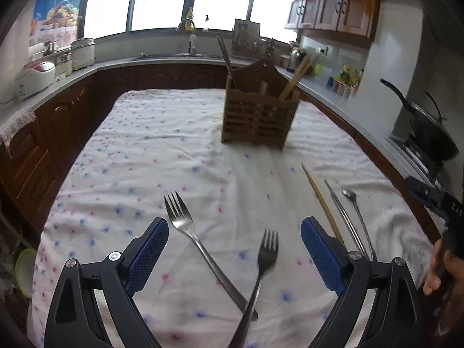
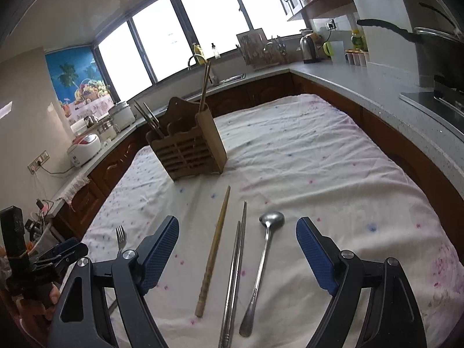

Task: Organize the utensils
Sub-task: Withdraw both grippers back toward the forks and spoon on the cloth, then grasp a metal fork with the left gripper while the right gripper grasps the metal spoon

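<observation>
Left wrist view: my left gripper [image 1: 235, 256] hangs over the bench [image 1: 145, 150], jaws wide apart, nothing between the pads. Two steel forks lie on the flowered cloth right under it: left fork [image 1: 200, 246] angled tines up-left, right fork [image 1: 258, 278] with tines up, and their handles cross near the bottom of frame (right fork's handle looks to lie on top, but it's blurred, so not certain). Wooden utensil holder [image 1: 258, 119] stands upright further back, right of centre, with chopsticks and a long handle sticking out of its compartments. Person's hand [image 1: 435, 272] shows at the right edge on the other rig.

Right wrist view: my right gripper [image 2: 237, 250] is also spread wide and empty. Below it on the cloth, side by side and apart: wooden chopstick [image 2: 214, 249] on the left, pair of metal chopsticks [image 2: 236, 269] in the middle, touching each other along most of their length, steel spoon [image 2: 261, 264] on the right, bowl pointing away from me. All three run roughly toward the holder. One fork's tines peek out past the left finger [image 2: 158, 249].
</observation>
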`<move>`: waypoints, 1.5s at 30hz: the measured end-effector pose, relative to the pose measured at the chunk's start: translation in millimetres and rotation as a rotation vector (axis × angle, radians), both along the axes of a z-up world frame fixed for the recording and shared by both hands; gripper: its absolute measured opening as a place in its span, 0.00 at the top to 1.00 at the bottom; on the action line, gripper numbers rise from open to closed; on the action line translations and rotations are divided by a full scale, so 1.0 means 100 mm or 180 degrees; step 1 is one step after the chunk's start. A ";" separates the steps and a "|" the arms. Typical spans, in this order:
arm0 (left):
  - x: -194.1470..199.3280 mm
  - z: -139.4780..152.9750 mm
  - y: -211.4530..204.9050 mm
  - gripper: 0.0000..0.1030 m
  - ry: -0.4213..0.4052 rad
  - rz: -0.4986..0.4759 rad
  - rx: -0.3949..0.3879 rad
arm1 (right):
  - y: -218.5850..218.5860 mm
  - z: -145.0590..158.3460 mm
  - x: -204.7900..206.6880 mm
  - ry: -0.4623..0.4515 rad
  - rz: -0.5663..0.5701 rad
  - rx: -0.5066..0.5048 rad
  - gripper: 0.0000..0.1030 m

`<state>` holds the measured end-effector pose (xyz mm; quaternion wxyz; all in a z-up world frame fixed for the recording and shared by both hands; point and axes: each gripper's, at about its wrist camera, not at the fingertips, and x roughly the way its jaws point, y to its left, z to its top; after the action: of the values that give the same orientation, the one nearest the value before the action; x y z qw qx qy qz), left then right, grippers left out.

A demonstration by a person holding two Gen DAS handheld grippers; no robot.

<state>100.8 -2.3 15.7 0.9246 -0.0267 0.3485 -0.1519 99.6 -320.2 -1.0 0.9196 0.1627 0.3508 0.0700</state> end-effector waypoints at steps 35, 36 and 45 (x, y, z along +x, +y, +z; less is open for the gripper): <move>0.43 -0.50 -0.62 0.25 0.0482 -0.0437 0.0589 | 0.08 -0.50 0.38 0.0599 0.0166 -0.0247 0.53; 0.44 -0.51 -0.63 0.25 0.0500 -0.0445 0.0586 | 0.07 -0.51 0.41 0.0613 0.0164 -0.0251 0.54; 0.60 -0.62 -0.68 0.38 0.0692 -0.0499 0.0534 | 0.05 -0.72 0.68 0.0846 0.0202 -0.0337 0.71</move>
<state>161.2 -70.0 -46.5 0.8657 0.0616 0.4590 -0.1902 167.7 -315.3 -72.5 0.8696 0.1107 0.4776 0.0583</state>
